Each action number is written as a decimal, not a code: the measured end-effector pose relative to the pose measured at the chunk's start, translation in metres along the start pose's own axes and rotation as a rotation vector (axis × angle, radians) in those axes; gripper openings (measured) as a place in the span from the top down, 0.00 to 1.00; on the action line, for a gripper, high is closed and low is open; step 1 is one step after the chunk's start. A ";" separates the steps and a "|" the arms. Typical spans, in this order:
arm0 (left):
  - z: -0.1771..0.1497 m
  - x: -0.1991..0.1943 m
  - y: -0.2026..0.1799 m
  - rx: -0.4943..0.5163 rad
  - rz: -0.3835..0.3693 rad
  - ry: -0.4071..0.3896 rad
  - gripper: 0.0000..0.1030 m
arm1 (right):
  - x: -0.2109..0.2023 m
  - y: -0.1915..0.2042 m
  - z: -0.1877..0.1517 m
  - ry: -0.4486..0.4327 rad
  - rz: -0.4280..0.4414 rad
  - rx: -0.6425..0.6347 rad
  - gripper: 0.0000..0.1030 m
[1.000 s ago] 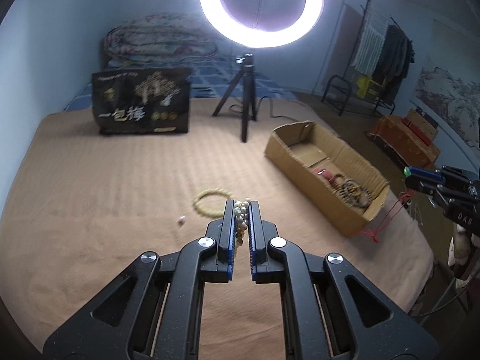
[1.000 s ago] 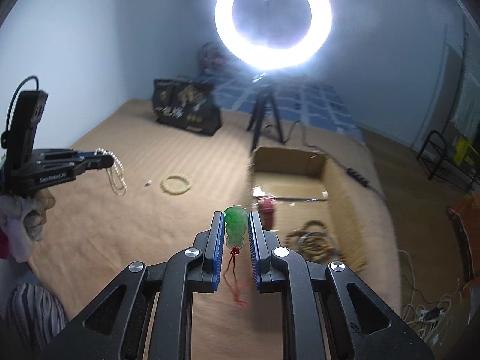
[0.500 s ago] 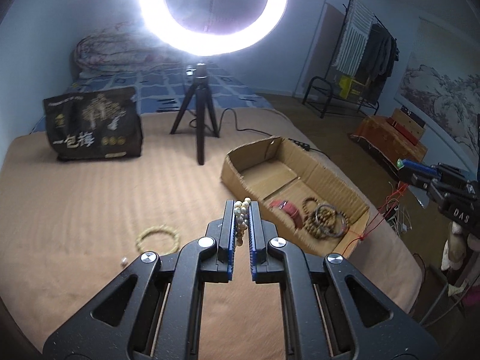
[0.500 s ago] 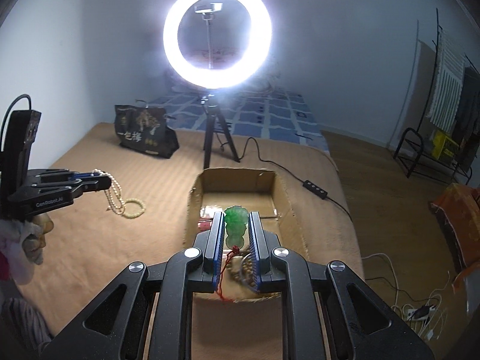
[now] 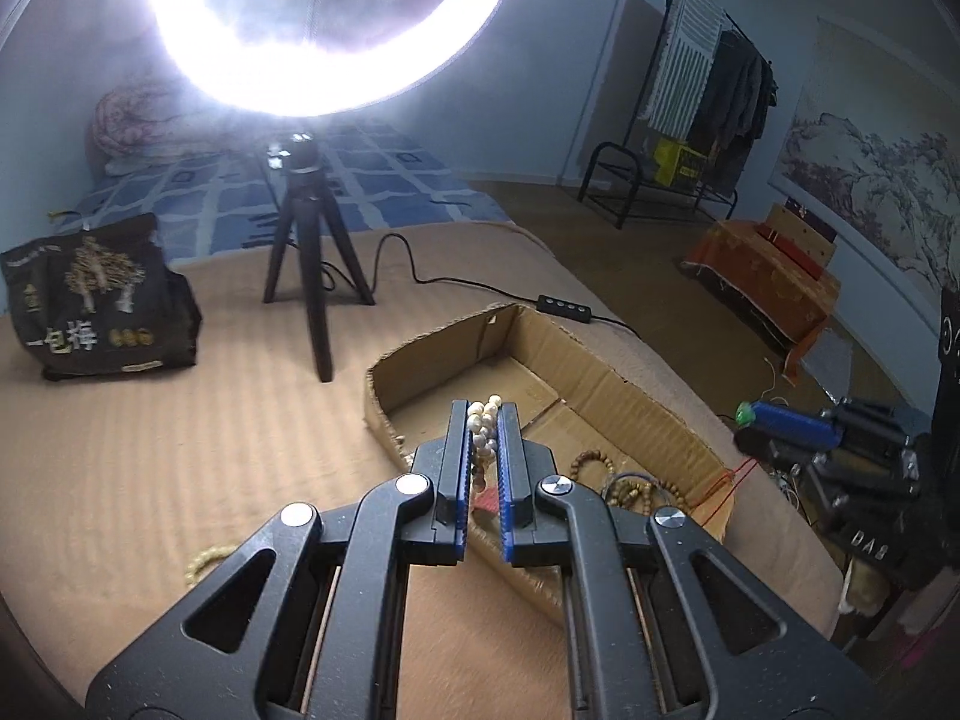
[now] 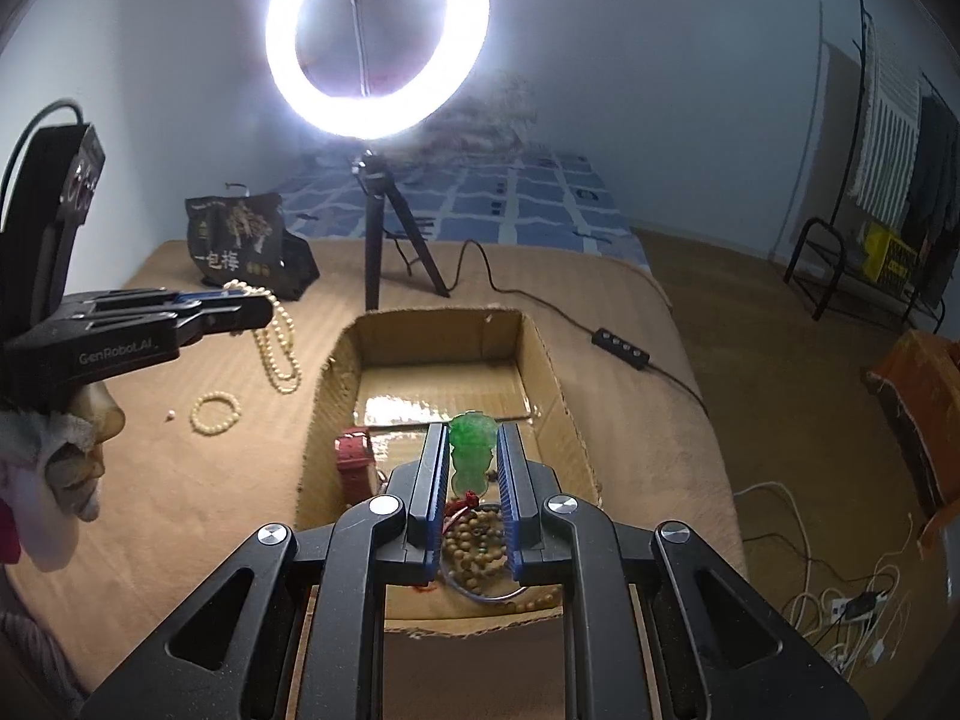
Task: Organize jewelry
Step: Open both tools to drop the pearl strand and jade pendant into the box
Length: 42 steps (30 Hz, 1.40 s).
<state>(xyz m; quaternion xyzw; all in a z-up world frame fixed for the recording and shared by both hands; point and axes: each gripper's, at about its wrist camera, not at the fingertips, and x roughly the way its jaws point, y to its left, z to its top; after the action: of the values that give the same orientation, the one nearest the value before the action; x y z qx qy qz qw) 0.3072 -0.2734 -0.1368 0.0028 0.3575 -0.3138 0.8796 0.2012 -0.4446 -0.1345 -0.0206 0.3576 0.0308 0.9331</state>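
Observation:
My left gripper (image 5: 482, 414) is shut on a pearl necklace (image 5: 483, 427) and holds it above the near left edge of the open cardboard box (image 5: 630, 396). In the right wrist view the necklace (image 6: 278, 341) hangs in loops from that gripper (image 6: 264, 309), left of the box (image 6: 558, 396). My right gripper (image 6: 472, 438) is shut on a green jade pendant (image 6: 471, 456) with a red cord, above the box's near half. In the box lie wooden bead bracelets (image 6: 477, 546) and a red item (image 6: 355, 459).
A yellow bead bracelet (image 6: 215, 413) and a small white bead (image 6: 170, 417) lie on the tan bed cover left of the box. A ring light on a tripod (image 6: 384, 240) and a black bag (image 6: 246, 246) stand behind. A cable with a switch (image 6: 621, 348) runs right.
Both grippers have moved toward the box: the left with the pearl necklace swung right to its edge, the right with the jade pendant moved over its inside. Both stay shut.

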 end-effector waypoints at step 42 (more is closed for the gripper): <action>0.004 0.031 0.004 -0.004 0.025 0.082 0.72 | 0.028 -0.002 -0.022 0.086 -0.031 0.053 0.38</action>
<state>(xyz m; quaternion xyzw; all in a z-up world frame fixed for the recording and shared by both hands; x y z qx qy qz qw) 0.3285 -0.2884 -0.1540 0.0184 0.3936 -0.3017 0.8682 0.2075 -0.4464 -0.1701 -0.0025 0.3979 0.0059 0.9174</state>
